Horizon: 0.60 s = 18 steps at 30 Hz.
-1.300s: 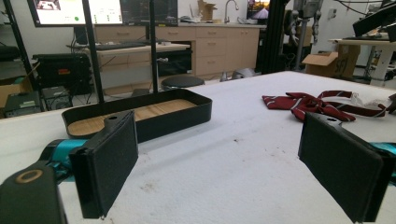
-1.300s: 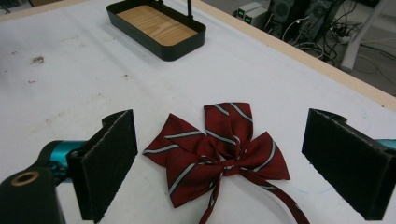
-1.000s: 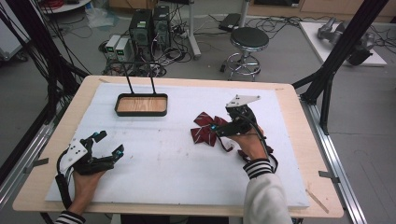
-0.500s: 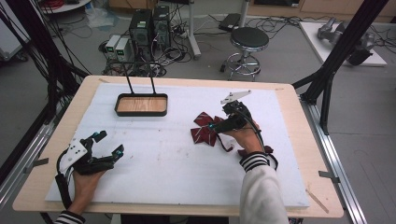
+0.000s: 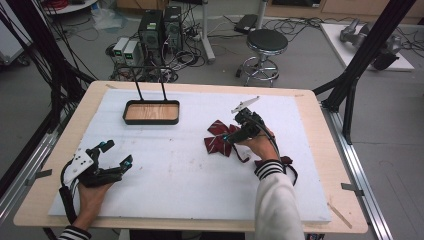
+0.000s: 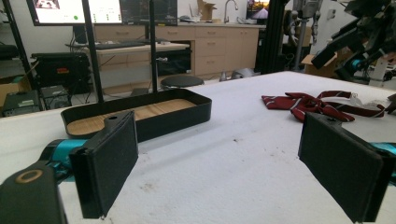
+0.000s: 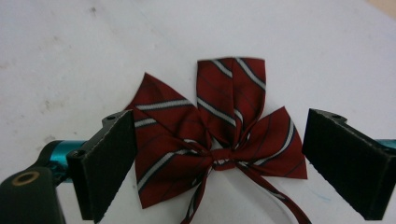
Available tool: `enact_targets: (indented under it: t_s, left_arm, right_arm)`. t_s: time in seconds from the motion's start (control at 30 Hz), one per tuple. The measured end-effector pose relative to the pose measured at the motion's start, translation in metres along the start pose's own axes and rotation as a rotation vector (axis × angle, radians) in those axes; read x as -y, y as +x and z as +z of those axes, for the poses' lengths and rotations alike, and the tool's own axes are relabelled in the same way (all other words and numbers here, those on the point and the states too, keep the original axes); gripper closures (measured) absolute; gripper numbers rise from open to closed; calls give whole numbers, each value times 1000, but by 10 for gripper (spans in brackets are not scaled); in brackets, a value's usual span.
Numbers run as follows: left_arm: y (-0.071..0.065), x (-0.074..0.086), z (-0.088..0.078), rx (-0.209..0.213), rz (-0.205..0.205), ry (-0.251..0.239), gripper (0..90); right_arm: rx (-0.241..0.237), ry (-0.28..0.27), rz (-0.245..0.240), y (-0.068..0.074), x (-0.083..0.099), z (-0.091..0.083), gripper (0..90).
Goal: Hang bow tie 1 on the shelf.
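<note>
White mat [image 5: 175, 165]: right tool [image 7: 219, 163] wide open over bow tie [image 7: 219, 135]

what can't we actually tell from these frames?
- Bow tie strap: bottom edge of the right gripper view cuts it off; in the high view the right gripper and hand cover part of it.
- Contact between the open right gripper's jaws and the bow tie: height above the fabric can't be judged.
- Tray post tops: cut off by the left gripper view's top edge.
</note>
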<state>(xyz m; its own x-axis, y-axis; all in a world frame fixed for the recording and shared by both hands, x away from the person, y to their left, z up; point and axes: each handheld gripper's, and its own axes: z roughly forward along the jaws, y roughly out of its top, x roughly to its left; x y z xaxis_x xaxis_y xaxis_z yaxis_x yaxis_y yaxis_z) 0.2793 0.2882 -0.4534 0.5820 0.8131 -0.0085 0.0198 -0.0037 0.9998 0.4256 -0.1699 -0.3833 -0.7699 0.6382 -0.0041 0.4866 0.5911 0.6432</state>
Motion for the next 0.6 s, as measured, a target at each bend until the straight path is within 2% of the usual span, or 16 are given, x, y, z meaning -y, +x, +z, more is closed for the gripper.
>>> enact_targets:
  t_s: [0.13, 0.27, 0.5, 0.6]
  left_arm:
    - [0, 0, 0, 0, 1, 2, 124]
    - [0, 0, 0, -1, -1, -1, 125]
    - [0, 0, 0, -1, 0, 0, 125]
    - [0, 0, 0, -1, 1, 1, 125]
  right_arm:
    - [-13, 27, -8, 0, 0, 5, 94]
    - [4, 35, 2, -3, 1, 10, 94]
    - [3, 59, 14, -7, 3, 14, 95]
    - [0, 81, 19, -7, 4, 16, 153]
